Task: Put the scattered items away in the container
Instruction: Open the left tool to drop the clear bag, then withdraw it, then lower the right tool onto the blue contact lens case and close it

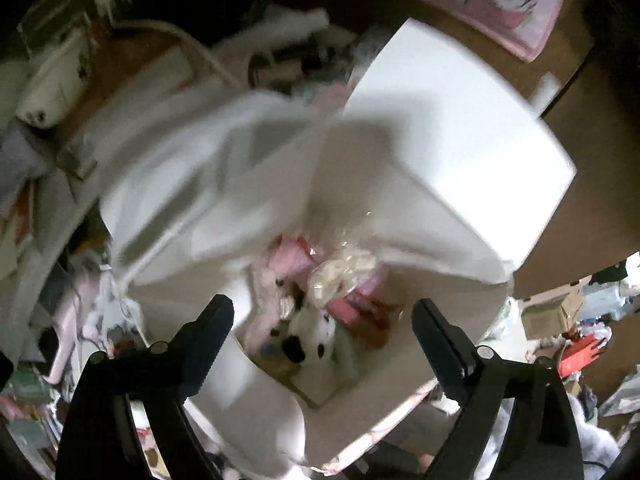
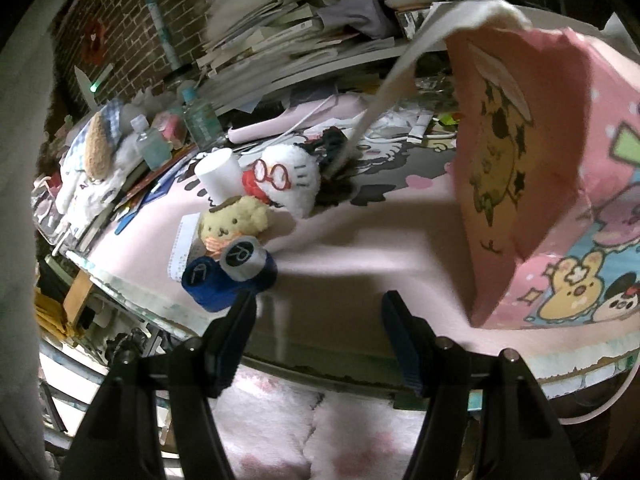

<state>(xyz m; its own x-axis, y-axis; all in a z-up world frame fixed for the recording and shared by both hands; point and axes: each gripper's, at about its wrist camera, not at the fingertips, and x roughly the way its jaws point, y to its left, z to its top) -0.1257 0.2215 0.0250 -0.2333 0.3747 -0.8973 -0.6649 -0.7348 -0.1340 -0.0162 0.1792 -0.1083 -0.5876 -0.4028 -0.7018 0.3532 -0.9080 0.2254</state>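
In the left wrist view my left gripper [image 1: 322, 320] is open and empty, looking straight down into the open mouth of the paper bag [image 1: 440, 152], white inside. Inside lie a white plush with black spots [image 1: 312, 336], pink packets [image 1: 296, 260] and a clear wrapped item [image 1: 340, 276]. In the right wrist view my right gripper [image 2: 318, 312] is open and empty above the table's front edge. The same bag [image 2: 560, 184], pink with cartoon characters, stands at the right. A blue sock roll [image 2: 224, 276], a yellow dog plush [image 2: 236, 220], a white plush with red glasses [image 2: 288, 184] and a white cylinder [image 2: 220, 172] lie left of centre on the pink mat [image 2: 380, 240].
Plastic bottles [image 2: 196, 116], a striped cloth bundle [image 2: 100, 148] and piles of papers and books [image 2: 280, 40] crowd the back of the table. The glass table edge [image 2: 320, 368] runs just ahead of my right gripper, with a pink furry rug [image 2: 304, 432] below. Boxes and clutter [image 1: 560, 312] surround the bag.
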